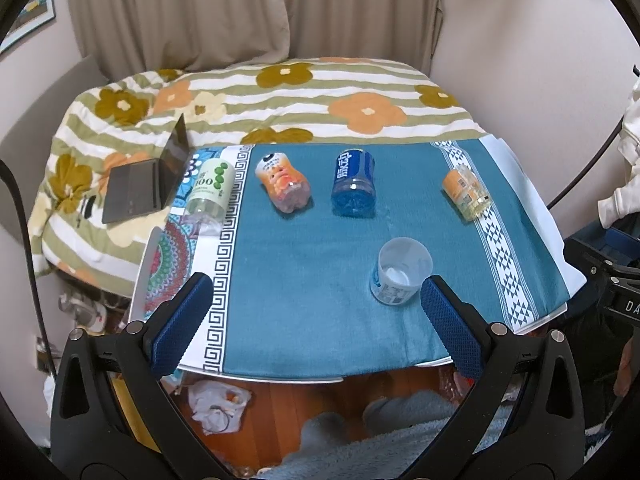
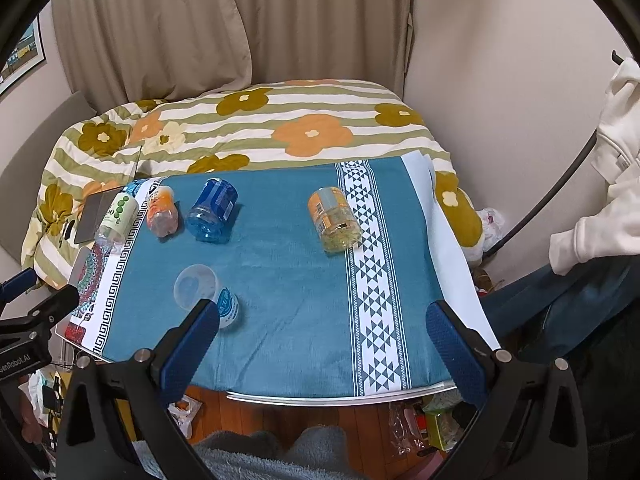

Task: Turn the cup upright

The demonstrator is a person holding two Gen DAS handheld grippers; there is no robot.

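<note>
A translucent white plastic cup (image 1: pixel 401 271) with a blue label stands mouth up on the teal cloth, just ahead of my left gripper's right finger. In the right wrist view the cup (image 2: pixel 204 290) shows at the lower left, beside the right gripper's left finger. My left gripper (image 1: pixel 316 304) is open and empty, held over the table's near edge. My right gripper (image 2: pixel 324 328) is open and empty, also over the near edge, to the right of the cup.
Several bottles lie on their sides at the back of the table (image 1: pixel 304 280): a green-labelled one (image 1: pixel 210 188), an orange one (image 1: pixel 284 184), a blue one (image 1: pixel 354 184) and a yellow-orange one (image 1: pixel 467 192). A laptop (image 1: pixel 148 184) sits on the flowered quilt behind. Clutter lies on the floor below.
</note>
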